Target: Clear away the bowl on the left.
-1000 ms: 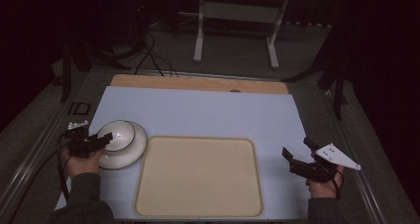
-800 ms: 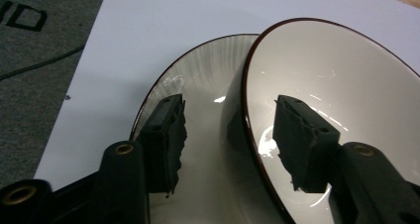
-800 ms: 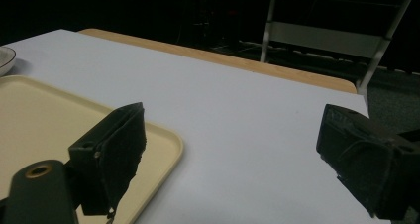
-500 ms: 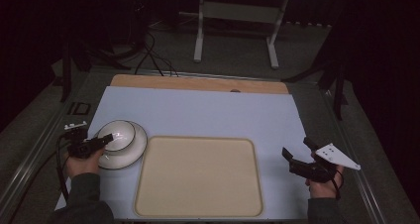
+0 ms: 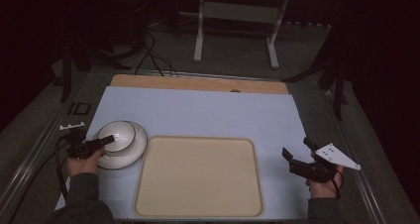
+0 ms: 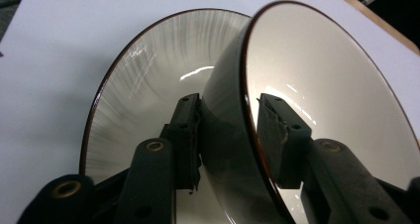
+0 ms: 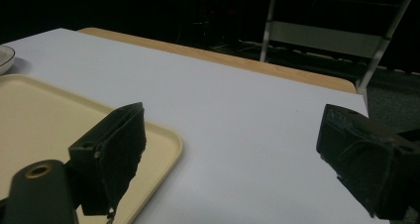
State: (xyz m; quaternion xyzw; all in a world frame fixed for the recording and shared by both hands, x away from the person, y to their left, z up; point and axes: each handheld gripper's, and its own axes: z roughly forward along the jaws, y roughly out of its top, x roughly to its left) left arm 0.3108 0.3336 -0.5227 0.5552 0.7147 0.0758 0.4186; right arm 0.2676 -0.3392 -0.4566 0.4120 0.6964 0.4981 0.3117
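1. Left gripper (image 5: 101, 143), held at the left edge of the high view: its jaws have just been closing, and the wall of the bowl (image 5: 117, 135) stands between them.
2. Left gripper view: one pad (image 6: 187, 135) lies against the outside of the bowl (image 6: 317, 100) wall, the other sits inside against the inner face. The rim runs up between the two. Reads as clamped on the bowl's near wall.
3. Bowl: white inside, glossy, with a thin dark line around the rim. It appears tilted in the left gripper view, its mouth turned toward the right of that frame.
4. The bowl rests in a plate (image 5: 130, 152), also white with a dark rim line; fine grey brush-like streaks show on the plate (image 6: 148, 80) surface in the left gripper view.
5. Place: bowl and plate sit at the lower left of the high view, on the pale blue table cover (image 5: 208, 112), just beside the left edge of the cream tray (image 5: 198, 177).
6. Right gripper (image 5: 297, 156), lower right of the high view: jaws well apart, nothing between them. In the right gripper view the tray (image 7: 44, 120) corner lies behind the left jaw, with bare cover beyond.
7. The right gripper stands well apart from the bowl, with the tray between.
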